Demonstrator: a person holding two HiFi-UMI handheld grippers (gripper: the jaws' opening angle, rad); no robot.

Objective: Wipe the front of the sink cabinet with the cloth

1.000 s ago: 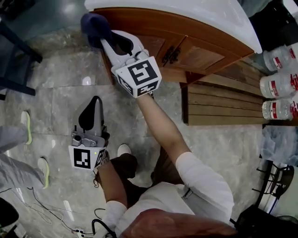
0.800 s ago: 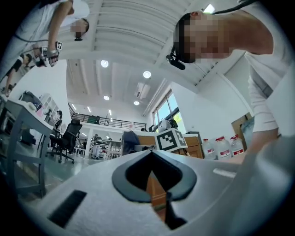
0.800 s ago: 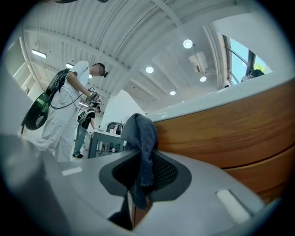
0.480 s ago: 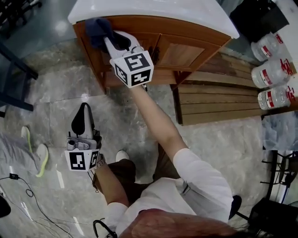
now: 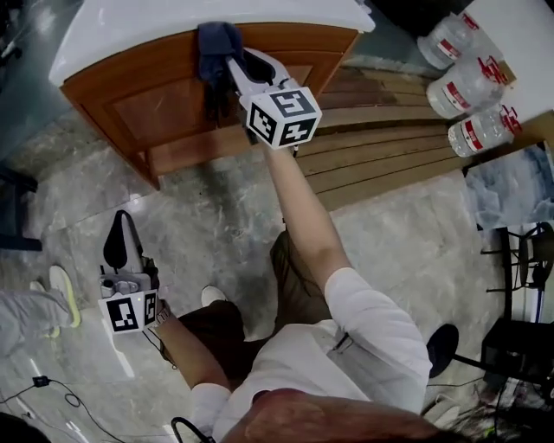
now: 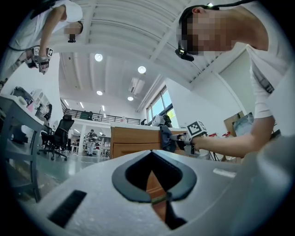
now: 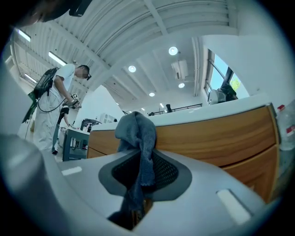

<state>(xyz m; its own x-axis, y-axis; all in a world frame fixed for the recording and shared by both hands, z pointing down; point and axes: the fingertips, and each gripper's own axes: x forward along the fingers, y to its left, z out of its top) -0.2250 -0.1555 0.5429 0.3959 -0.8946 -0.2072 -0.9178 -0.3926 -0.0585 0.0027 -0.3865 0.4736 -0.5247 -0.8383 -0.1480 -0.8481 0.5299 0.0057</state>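
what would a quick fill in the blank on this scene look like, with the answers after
1. The right gripper is shut on a dark blue ____.
2. The left gripper, held low with its jaws together, holds ____.
3. The cabinet has a front made of ____.
4. At the head view's upper right there are ____ red-labelled bottles.

Missing words: cloth; nothing; wood; three.

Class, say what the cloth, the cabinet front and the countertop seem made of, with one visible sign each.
Cloth: dark blue fabric, likely terry; limp folds, fuzzy nap.
Cabinet front: wood or veneer, satin; orange-brown, framed panels.
Countertop: smooth glossy white, perhaps ceramic or stone.
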